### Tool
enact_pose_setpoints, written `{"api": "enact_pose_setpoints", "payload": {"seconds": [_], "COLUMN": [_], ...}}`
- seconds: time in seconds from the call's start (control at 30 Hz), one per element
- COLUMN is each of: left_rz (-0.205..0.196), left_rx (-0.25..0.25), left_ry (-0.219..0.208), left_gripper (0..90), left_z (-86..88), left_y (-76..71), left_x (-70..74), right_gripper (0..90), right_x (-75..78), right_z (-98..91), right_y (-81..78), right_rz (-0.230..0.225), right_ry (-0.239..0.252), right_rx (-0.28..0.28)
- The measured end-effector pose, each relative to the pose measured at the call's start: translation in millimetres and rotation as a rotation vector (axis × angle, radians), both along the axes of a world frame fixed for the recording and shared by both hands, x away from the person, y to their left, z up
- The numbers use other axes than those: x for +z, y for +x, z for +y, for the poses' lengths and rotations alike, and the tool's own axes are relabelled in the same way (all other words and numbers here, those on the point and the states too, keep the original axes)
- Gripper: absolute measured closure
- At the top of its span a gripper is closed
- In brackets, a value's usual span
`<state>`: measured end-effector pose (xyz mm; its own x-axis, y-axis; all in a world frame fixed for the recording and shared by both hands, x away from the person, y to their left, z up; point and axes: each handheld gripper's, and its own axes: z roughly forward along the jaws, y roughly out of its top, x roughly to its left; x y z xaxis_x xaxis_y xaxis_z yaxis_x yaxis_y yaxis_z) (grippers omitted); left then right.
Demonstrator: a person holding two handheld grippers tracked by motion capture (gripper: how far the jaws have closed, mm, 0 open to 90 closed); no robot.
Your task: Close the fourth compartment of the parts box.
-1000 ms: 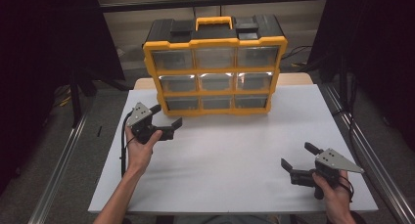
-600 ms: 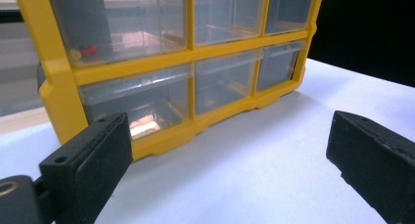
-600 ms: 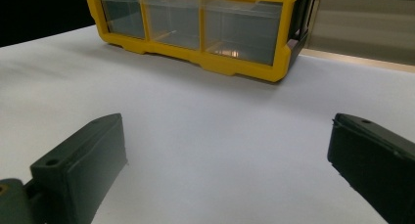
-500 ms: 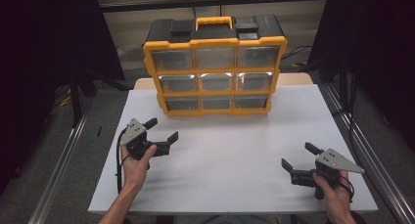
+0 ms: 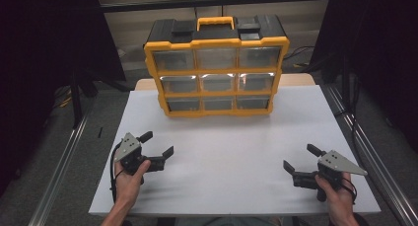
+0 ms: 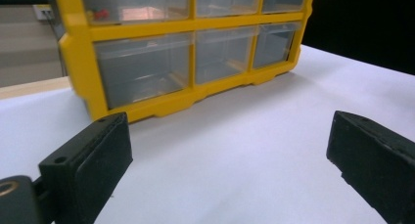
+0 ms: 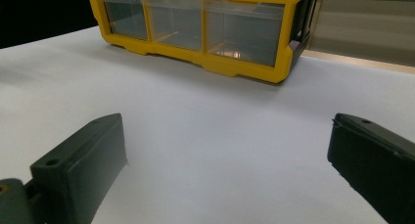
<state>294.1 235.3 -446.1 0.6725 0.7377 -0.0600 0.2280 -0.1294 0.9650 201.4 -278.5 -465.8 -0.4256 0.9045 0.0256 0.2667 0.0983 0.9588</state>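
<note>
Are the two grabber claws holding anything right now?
No, nothing. The left gripper and the right gripper both have their jaws wide open over the bare white table, well short of the yellow drawer organizer.

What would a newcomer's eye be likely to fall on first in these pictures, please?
Probably the yellow drawer cabinet, standing at the far middle of the white table with three rows of clear drawers facing the person. Next, the left gripper and the right gripper, held low near the front corners, jaws open and empty.
</note>
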Motion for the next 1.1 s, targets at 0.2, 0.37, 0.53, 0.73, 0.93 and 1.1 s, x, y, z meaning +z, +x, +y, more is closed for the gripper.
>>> {"api": "enact_pose_setpoints", "payload": {"seconds": [0.2,0.37,0.53,0.73,0.93,1.1], "left_rz": [0.018,0.021,0.018,0.005,-0.012,0.019], "left_rx": [0.022,0.044,0.062,0.095,0.115,0.116], "left_ry": [0.004,0.000,-0.009,-0.003,-0.014,0.001], "left_gripper": [3.0,3.2,3.6,3.6,3.6,3.6], "left_z": [7.0,11.0,12.6,20.4,22.5,23.0], "left_y": [-12.7,-24.0,-33.5,-39.3,-39.1,-33.8], "left_x": [-6.6,-7.4,-6.4,-6.9,-6.2,-9.3], "right_gripper": [0.8,0.8,0.8,0.8,0.9,0.8], "right_x": [0.1,0.0,0.2,0.5,0.1,-0.4], "right_z": [0.4,0.8,0.2,-0.5,-2.5,-1.7], "right_y": [-0.2,-0.4,-0.9,-1.2,-0.3,1.0], "right_rz": [-0.004,-0.006,-0.005,-0.007,0.000,0.005], "right_ry": [-0.003,-0.001,-0.002,0.000,0.004,-0.002], "right_rx": [0.002,0.003,0.000,-0.001,-0.018,-0.010]}}
